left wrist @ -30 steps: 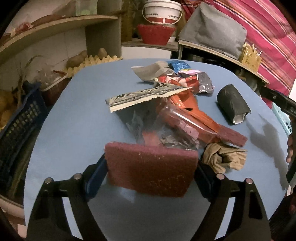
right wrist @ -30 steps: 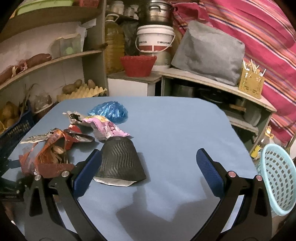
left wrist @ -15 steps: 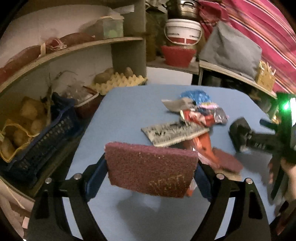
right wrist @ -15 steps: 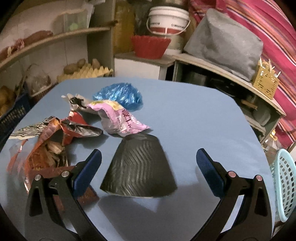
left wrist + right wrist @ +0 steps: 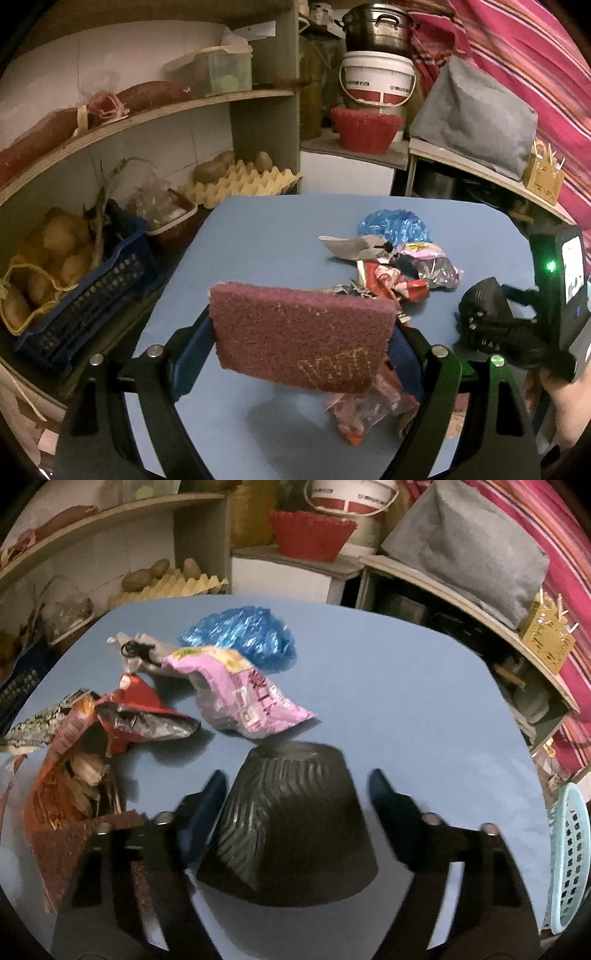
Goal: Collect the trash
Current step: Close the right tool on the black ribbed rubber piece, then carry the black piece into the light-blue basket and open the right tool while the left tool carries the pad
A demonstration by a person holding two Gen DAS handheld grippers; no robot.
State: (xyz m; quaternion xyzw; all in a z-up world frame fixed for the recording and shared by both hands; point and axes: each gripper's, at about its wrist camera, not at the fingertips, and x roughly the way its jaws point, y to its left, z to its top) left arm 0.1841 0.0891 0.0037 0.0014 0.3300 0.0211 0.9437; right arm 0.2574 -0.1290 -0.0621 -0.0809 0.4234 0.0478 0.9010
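Note:
My left gripper [image 5: 301,343] is shut on a maroon scouring pad [image 5: 303,332] and holds it above the blue table [image 5: 258,236]. In the right wrist view a black ribbed cup [image 5: 291,823] lies on its side on the table. My right gripper [image 5: 297,794] straddles it with its jaws closing. The left pad is close to the cup's side and a gap shows at the right pad. Beyond lie a pink wrapper [image 5: 243,694], a blue plastic bag [image 5: 240,635], red wrappers [image 5: 140,709] and an orange wrapper [image 5: 62,794].
A light blue basket [image 5: 569,856] stands off the table's right edge. Left of the table are shelves with a blue crate of potatoes [image 5: 74,280] and an egg tray [image 5: 240,181]. A person's hand [image 5: 565,406] shows at the right of the left wrist view.
My left gripper has risen with the scouring pad and now looks further across the table. My right gripper has come down and forward over the black cup, and its jaws have narrowed.

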